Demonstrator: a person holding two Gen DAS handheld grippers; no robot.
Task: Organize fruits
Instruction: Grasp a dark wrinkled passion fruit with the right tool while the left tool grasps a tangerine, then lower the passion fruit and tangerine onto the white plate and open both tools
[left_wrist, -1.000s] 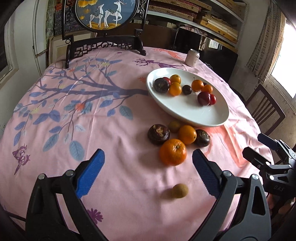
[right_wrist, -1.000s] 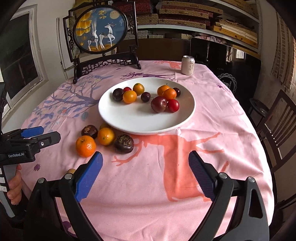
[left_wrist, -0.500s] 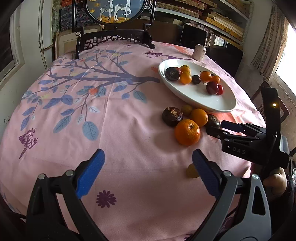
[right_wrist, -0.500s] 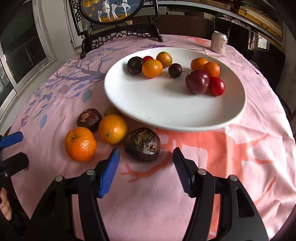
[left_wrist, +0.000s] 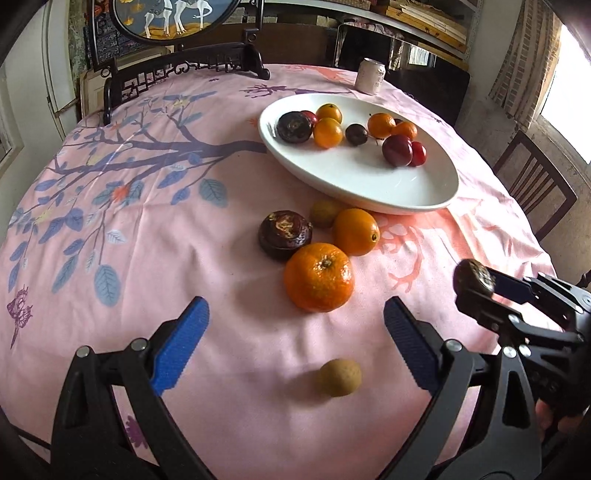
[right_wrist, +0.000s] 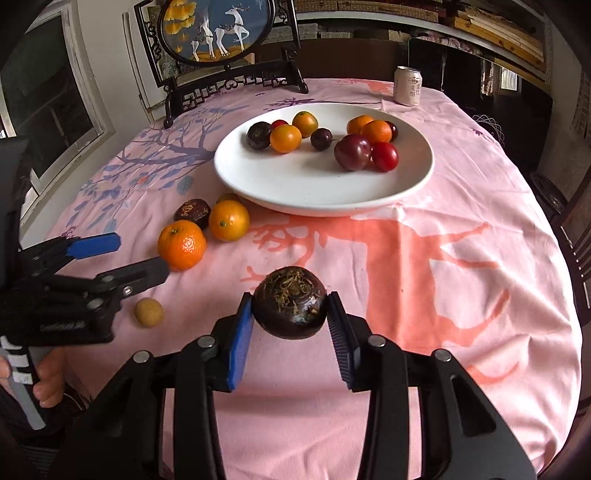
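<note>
My right gripper (right_wrist: 290, 314) was closing on the dark round fruit (right_wrist: 290, 308), its blue pads (right_wrist: 242, 334) against the fruit's two sides at the widest part, which I judged the right place to hold it. Its rind looked hard and dry, with a rough crusty patch on top, so I expected it to be light and stiff, more likely to roll out than to bruise. It seemed to hang just clear of the pink tablecloth (right_wrist: 443, 295). My left gripper (left_wrist: 291, 343) stood wide with nothing in it; the small tan fruit (left_wrist: 339, 377) lay on the cloth between its fingers. Beyond lay the mandarin (left_wrist: 318, 277), soft-skinned and easily dented, I thought. Further still was the white plate (right_wrist: 258, 177), with fruit already on it.
</note>
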